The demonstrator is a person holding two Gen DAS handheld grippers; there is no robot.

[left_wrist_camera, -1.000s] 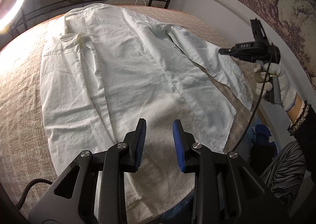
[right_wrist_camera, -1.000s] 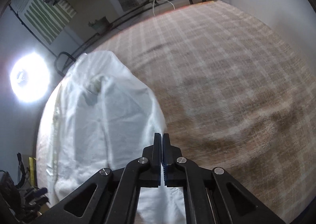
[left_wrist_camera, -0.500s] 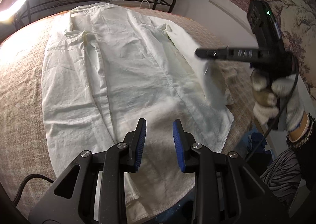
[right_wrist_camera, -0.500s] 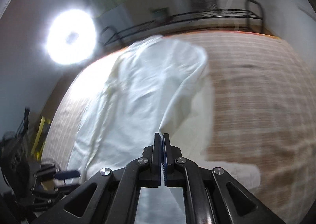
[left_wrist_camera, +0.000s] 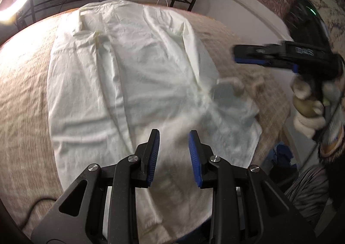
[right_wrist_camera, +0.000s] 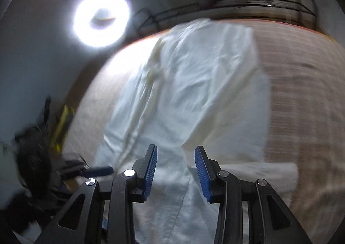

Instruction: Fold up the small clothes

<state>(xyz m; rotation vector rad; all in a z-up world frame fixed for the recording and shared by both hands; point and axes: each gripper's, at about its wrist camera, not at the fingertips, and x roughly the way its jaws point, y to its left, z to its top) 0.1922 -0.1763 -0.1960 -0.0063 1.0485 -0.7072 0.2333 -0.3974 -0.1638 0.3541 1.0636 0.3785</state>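
A white shirt [left_wrist_camera: 138,84] lies spread flat on the checked cloth [left_wrist_camera: 23,101] of the bed, collar at the far end, hem toward the camera. Its right sleeve [right_wrist_camera: 224,101] is folded in over the body, the cuff end lying just ahead of the right gripper [right_wrist_camera: 175,170]. That gripper's jaws have just been opening; they stand apart with nothing between the blue pads, the shirt lying below and beyond them. The left gripper [left_wrist_camera: 173,156] hangs over the shirt's lower part, jaws partly open and holding nothing, fabric visible through the gap. A gloved hand [left_wrist_camera: 310,106] carries the right gripper at the shirt's right side, clear of the cloth.
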